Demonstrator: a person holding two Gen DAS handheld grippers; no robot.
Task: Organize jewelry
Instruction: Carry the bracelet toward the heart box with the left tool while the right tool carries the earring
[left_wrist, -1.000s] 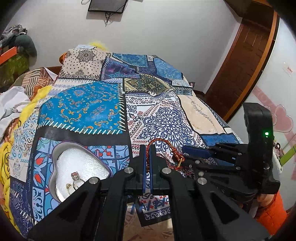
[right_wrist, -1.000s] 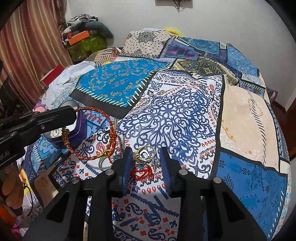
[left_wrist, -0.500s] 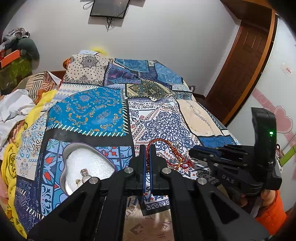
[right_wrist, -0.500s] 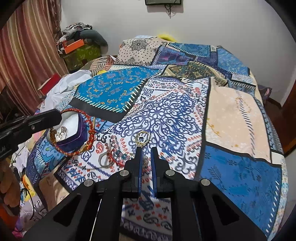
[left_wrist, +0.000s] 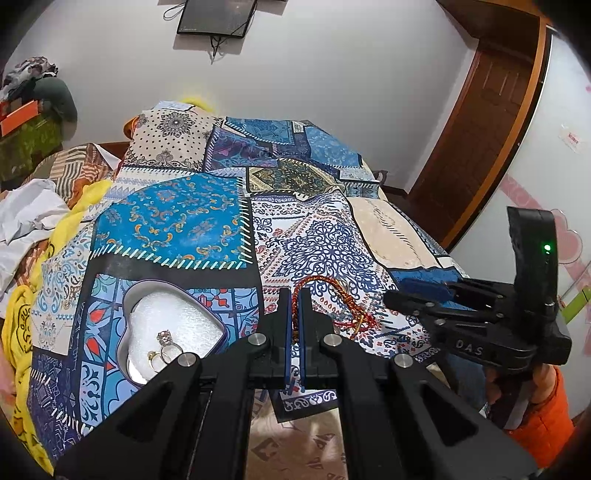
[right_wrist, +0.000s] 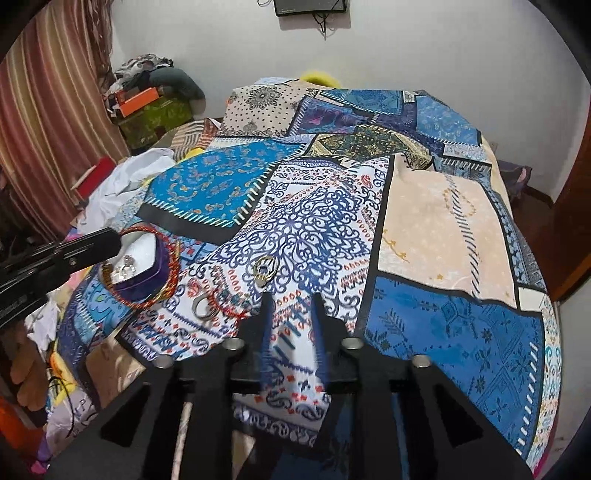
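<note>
My left gripper (left_wrist: 293, 295) is shut on a red-and-gold braided bracelet (left_wrist: 334, 291), which hangs above the bed; from the right wrist view the bracelet (right_wrist: 147, 269) loops in front of the heart-shaped tin. The purple heart-shaped tin (left_wrist: 127, 332) with a white lining holds rings (left_wrist: 164, 343). My right gripper (right_wrist: 291, 299) is open and empty, raised above the patterned bedspread; it also shows in the left wrist view (left_wrist: 417, 295). A gold ring (right_wrist: 265, 266), a silver ring (right_wrist: 202, 308) and a thin red bracelet (right_wrist: 231, 306) lie on the bedspread ahead of the right gripper.
The patchwork bedspread (right_wrist: 424, 229) covers the bed. Clothes and boxes (right_wrist: 147, 96) pile up at the far left by a striped curtain (right_wrist: 48, 110). A brown door (left_wrist: 480, 129) stands at the right, and a dark screen (left_wrist: 216, 16) hangs on the back wall.
My right gripper closed empty, pulled back from the jewelry and has reopened. My left gripper has kept hold of the braided bracelet and lifted it towards the tin.
</note>
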